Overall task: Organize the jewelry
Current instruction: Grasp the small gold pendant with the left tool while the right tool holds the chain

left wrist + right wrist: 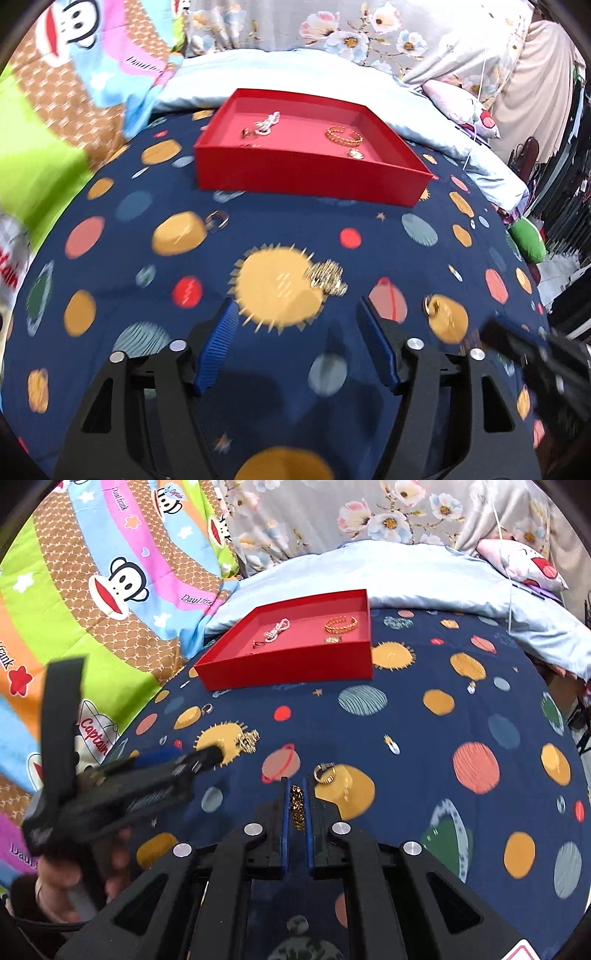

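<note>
Right gripper (297, 805) pinched nearly closed on a gold link chain (297, 806) — light, limp, slippery; best taken mid-length. Left gripper (297, 325) spread wide, empty, gold tangled brooch (325, 277) at 12 o'clock. Shallow red cardboard tray (291, 666) farther toward 12.

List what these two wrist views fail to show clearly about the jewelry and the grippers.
- Gold chain, right wrist view: the right gripper fingers cover most of it, so its length is hidden.
- Gold cluster, left wrist view: motion blur hides its type.
- Small dark piece in the red tray: too small to identify.
- Right gripper, left wrist view: blurred and cut off by the edge.
</note>
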Demonstrator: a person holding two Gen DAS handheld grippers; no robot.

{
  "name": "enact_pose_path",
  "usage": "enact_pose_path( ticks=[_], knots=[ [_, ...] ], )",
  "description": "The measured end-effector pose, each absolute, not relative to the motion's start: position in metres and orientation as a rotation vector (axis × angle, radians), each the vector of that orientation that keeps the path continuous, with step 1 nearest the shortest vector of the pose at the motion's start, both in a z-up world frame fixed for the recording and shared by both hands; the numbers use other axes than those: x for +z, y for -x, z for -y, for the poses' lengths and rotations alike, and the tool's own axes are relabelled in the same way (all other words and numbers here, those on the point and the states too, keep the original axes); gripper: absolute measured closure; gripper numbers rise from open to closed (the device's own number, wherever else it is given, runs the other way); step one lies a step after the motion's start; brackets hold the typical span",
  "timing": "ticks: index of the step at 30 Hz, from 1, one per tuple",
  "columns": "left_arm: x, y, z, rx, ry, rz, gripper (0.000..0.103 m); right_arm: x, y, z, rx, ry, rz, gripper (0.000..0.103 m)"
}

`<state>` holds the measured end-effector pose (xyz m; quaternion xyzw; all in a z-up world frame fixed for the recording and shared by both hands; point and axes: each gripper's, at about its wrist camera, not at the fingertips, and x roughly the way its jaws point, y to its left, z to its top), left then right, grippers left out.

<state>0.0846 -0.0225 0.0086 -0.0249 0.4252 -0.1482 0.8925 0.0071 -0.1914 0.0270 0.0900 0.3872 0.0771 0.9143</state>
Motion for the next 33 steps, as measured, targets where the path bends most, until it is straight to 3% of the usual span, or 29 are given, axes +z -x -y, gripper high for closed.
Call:
enact_pose_path(
  ticks=[11,13,15,22,23,33],
  knots=[
    [-0.006,-0.111,0.053,-0.286,-0.006,-0.906,0.069,0.018,-0.008,0.208,0.138,-0.229,-0.809,0.097],
    [-0.007,-0.111,0.057,-0.275,-0.035,-0.894,0.076,0.016,-0.008,0.209,0.137,-0.231,-0.813,0.097],
    [-0.008,-0.109,0.060,-0.266,-0.062,-0.885,0.090,0.014,-0.010,0.208,0.138,-0.232,-0.816,0.097],
    [-0.006,-0.107,0.057,-0.284,-0.048,-0.880,0.091,0.015,-0.010,0.210,0.139,-0.241,-0.812,0.097],
    [-0.004,-0.105,0.055,-0.286,-0.043,-0.877,0.102,0.016,-0.009,0.210,0.137,-0.242,-0.808,0.097],
    [0.024,-0.083,0.026,-0.302,0.015,-0.835,0.101,0.032,-0.003,0.211,0.129,-0.237,-0.772,0.097]
  ],
)
